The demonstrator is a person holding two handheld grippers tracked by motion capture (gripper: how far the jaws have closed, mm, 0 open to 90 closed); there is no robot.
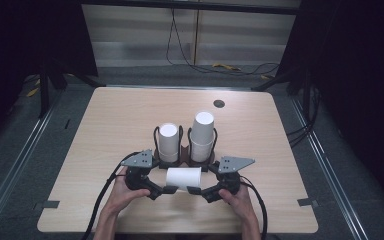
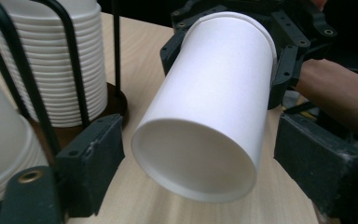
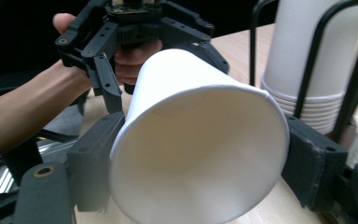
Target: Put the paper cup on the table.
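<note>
A cup [image 1: 183, 178] lies level above the table [image 1: 105, 130], just in front of the two racks [image 1: 186, 150] of stacked cups, spanned between both grippers. The right gripper [image 3: 200, 172] has its jaws pressed on the cup's wide rim end, bending it slightly, so it appears to bear the cup alone. The left gripper [image 2: 191, 163] has its jaws spread clear of the narrow base end, apparently a handover from left to right.

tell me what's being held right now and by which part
The right gripper holds a white paper cup lying sideways, pinched across one end's rim; the left gripper stands open around the other end.
</note>
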